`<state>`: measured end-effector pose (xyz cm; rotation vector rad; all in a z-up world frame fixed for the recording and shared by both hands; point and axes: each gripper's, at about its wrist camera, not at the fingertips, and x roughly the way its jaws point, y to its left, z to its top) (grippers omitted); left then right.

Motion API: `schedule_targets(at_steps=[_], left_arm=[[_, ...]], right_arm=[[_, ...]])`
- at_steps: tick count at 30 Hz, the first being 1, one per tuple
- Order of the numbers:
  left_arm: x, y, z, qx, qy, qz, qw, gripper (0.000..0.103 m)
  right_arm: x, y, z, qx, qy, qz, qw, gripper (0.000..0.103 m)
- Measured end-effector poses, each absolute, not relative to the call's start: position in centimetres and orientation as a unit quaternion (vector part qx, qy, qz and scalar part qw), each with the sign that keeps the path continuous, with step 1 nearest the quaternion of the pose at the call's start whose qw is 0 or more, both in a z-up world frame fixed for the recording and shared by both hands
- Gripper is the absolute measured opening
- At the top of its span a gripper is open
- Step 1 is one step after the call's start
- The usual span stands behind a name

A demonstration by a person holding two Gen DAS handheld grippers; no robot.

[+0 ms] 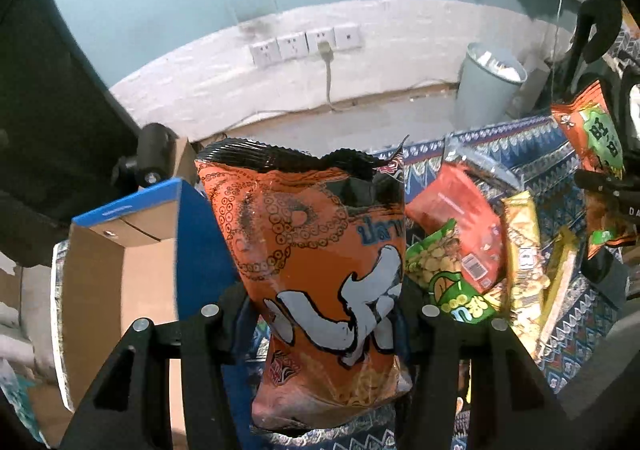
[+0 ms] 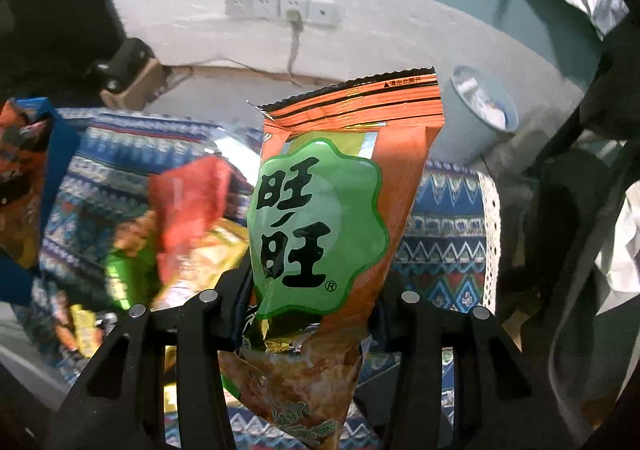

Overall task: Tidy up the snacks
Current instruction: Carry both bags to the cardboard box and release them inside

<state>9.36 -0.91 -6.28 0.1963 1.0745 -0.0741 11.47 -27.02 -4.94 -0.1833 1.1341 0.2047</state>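
Left gripper pinches an orange squid-print bag; right gripper pinches an orange bag with green label; more snack packets lie on a blue patterned tablecloth, wall sockets and grey bin behind

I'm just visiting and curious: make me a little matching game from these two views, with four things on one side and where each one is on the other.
Things:
1. orange octopus-print bag
2. orange bag with green badge
3. cardboard box
4. pale blue bin

Places:
A. on the floor by the wall
B. held in the right hand-held gripper
C. held in the left hand-held gripper
D. open at the patterned cloth's left end, seen from the left wrist

Pairs: 1-C, 2-B, 3-D, 4-A
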Motion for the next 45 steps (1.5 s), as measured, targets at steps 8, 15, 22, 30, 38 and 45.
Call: schedule_targets(at_steps=[8,15,22,30,38,45], left_arm=[[6.7,0.6,-2.7,0.103,0.474,-0.022,0.874,0.055],[4.5,3.6,-0.7,0.1,0.457,-0.003,0.884,0.055],[3.0,7.2,0.7,0.106,0.435,0.032,0.893,0.055],[1.6,11.7,0.9,0.096,0.43,0.067,0.895,0.055],[0.8,15.9,-0.1,0.082,0.438,0.103,0.889,0.055],[0.5,19.0,-1.6,0.073,0.449,0.137,0.88,0.055]], right_arm=[[10.0,-22.8,-1.0,-0.097,0.503,0.148,0.846,0.045],[9.3,-18.0,0.5,-0.103,0.493,0.198,0.841,0.046],[9.3,-12.3,1.9,-0.115,0.482,0.241,0.835,0.045],[9.3,-4.6,2.7,-0.129,0.473,0.289,0.822,0.046],[9.4,2.9,2.0,-0.14,0.482,0.334,0.798,0.046],[9.0,8.0,1.3,-0.148,0.491,0.362,0.779,0.046]])
